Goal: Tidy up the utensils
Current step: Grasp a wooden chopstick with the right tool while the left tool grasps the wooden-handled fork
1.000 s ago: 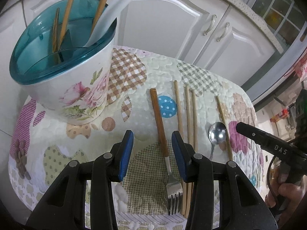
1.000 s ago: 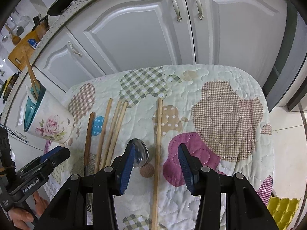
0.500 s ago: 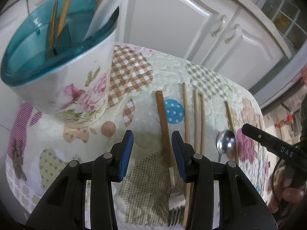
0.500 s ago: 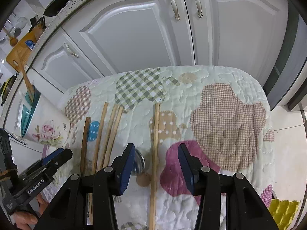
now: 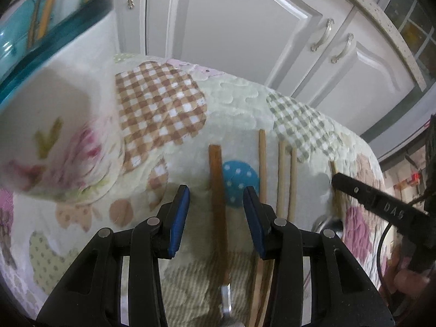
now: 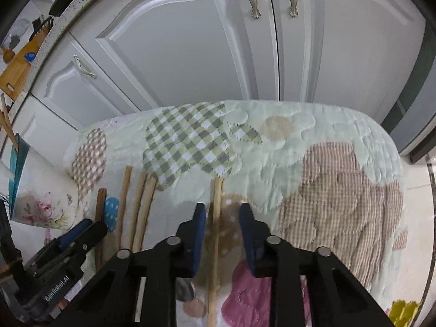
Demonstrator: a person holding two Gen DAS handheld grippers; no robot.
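Note:
My left gripper [image 5: 216, 218] is open, its jaws on either side of the brown wooden handle of a fork [image 5: 218, 199] lying on the quilted cloth [image 5: 239, 100]. Three wooden chopsticks [image 5: 282, 174] lie just right of it. My right gripper [image 6: 221, 234] is open, low over a single wooden chopstick [image 6: 216, 212] that runs between its jaws. A metal spoon [image 6: 184, 288] shows partly under its left finger. The floral utensil holder [image 5: 51, 109] with a teal rim stands at the left and holds wooden sticks; it also shows in the right wrist view [image 6: 38, 193].
White cabinet doors [image 6: 190, 41] rise right behind the cloth-covered table. The right gripper shows in the left wrist view [image 5: 381, 207], and the left gripper in the right wrist view [image 6: 76, 237]. A yellow object [image 6: 403, 310] lies on the floor at the lower right.
Both grippers have moved forward and lower. The left now straddles the fork handle; the right now straddles the single chopstick. Both stay open.

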